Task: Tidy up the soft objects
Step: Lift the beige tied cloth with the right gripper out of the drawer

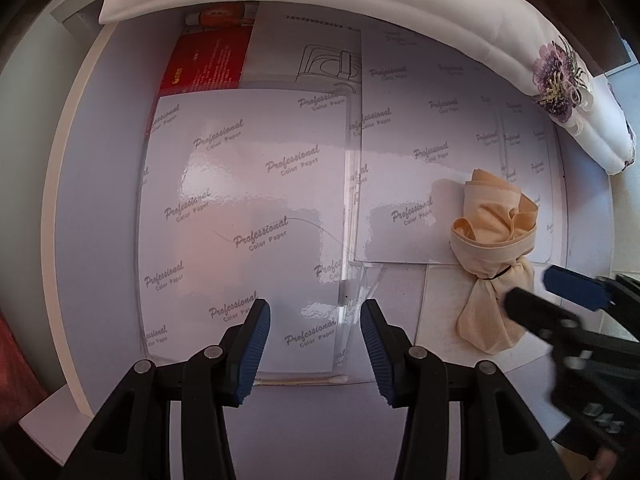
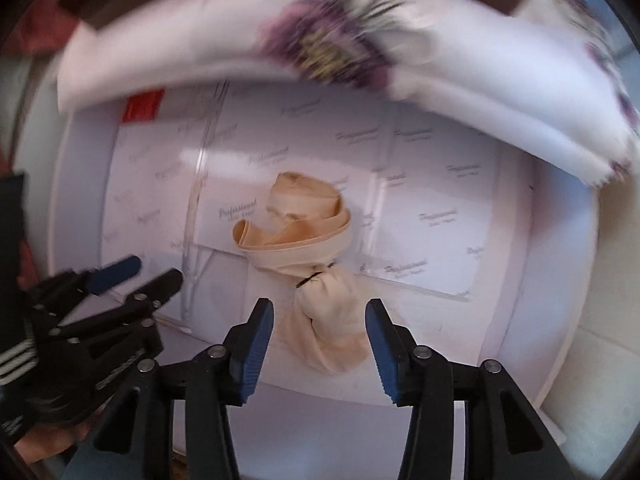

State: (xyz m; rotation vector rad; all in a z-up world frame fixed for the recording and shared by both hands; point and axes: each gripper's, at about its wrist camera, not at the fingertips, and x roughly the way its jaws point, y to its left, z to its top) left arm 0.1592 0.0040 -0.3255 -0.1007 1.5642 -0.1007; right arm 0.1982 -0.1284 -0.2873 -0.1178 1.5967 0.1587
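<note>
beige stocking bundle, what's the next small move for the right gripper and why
Probably ease the right gripper forward and close on the beige stocking bundle below its black tie. Its open jaws already straddle that lower part without pinching it, while the left gripper is open over paper sheets.

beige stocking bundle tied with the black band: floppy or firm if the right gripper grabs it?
The sheer beige stocking bundle is probably floppy and light: loose folds above the black band. Its bunched lower end likely squashes between the open right gripper fingers; it looks unlikely to roll.
</note>
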